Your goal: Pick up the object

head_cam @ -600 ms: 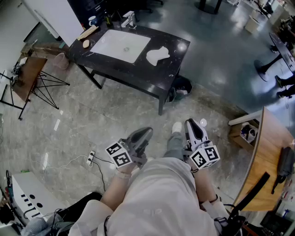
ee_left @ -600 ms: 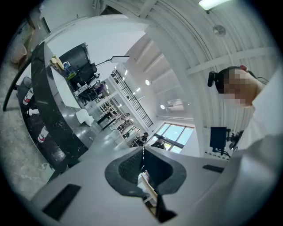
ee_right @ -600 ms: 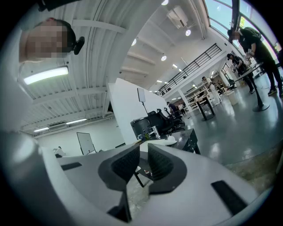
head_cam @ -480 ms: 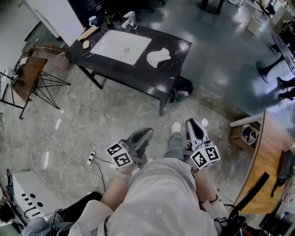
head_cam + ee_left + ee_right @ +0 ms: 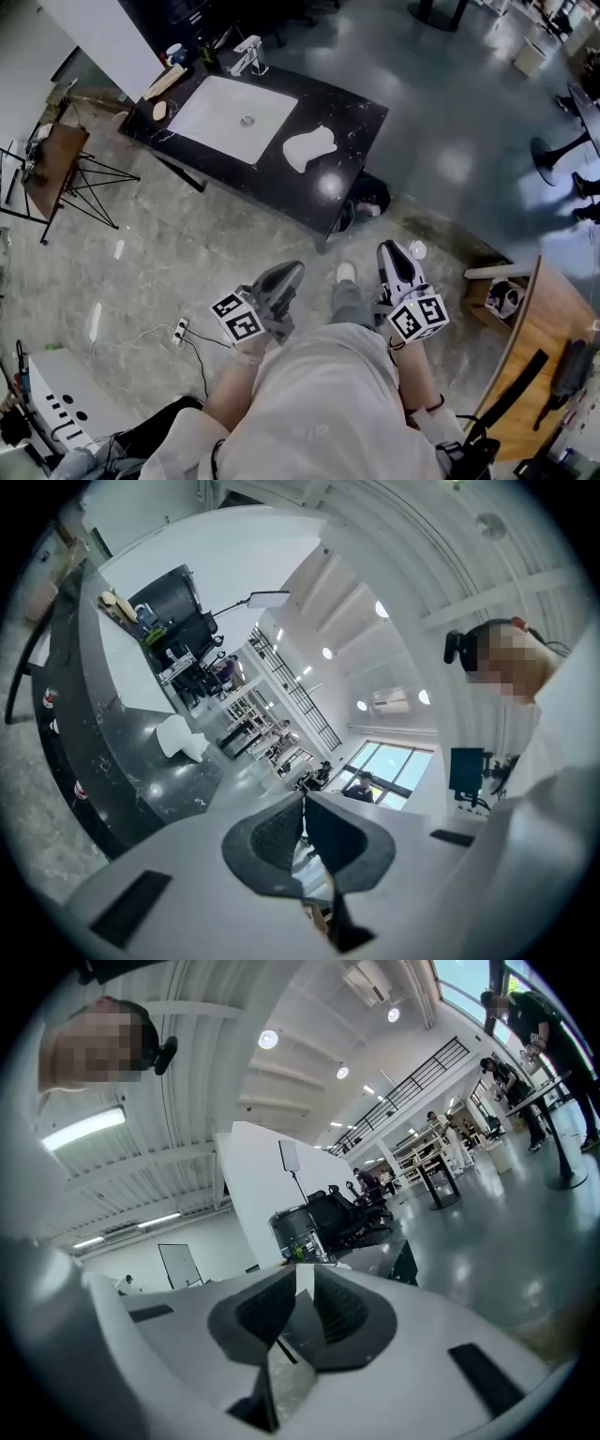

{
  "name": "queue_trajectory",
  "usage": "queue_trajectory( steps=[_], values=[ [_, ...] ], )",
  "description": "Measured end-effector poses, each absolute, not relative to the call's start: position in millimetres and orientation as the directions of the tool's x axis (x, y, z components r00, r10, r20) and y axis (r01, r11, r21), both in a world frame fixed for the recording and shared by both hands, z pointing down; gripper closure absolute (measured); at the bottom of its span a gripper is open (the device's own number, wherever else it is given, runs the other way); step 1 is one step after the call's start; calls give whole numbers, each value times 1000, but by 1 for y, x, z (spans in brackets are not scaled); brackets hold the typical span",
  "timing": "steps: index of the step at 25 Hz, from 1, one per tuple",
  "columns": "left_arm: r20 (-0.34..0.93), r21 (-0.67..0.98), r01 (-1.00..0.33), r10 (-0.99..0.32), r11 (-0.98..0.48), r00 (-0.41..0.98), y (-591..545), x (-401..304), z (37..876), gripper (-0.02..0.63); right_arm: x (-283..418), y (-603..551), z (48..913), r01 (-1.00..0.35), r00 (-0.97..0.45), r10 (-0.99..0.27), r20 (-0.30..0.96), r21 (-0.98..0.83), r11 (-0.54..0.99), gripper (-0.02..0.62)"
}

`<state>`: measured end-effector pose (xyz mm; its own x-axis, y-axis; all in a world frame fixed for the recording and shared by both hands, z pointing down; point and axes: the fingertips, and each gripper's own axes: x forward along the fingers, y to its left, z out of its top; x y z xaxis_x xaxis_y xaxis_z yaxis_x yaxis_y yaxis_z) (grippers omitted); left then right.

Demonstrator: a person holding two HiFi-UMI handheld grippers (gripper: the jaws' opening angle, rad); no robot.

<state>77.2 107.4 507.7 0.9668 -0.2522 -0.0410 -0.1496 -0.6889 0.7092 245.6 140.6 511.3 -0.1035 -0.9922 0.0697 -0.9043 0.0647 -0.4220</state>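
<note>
A: How many grippers, and how do they stand?

B: Two. The left gripper (image 5: 296,269) has its jaws pressed together with nothing between them. The right gripper (image 5: 389,249) is closed too, and empty. Both are held close in front of the person's body, one marker cube (image 5: 239,317) on the left and one (image 5: 419,319) on the right.

A: And the object?

B: One white object (image 5: 309,148), lying on the one black table (image 5: 361,101), well apart from both grippers and ahead of them. It sits just beside the single white basin (image 5: 211,117), on the basin's right.

A: Anything else on that table?

B: One faucet (image 5: 246,54) at the basin's far edge.
</note>
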Motion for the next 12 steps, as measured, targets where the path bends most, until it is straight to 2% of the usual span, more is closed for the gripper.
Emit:
queue_trajectory(
  steps=[12],
  values=[
    [28,698,-277,-360,-661,932,-6,190,512,597,374,7,518,-895,-214,-973,86,-415,160,543]
  ],
)
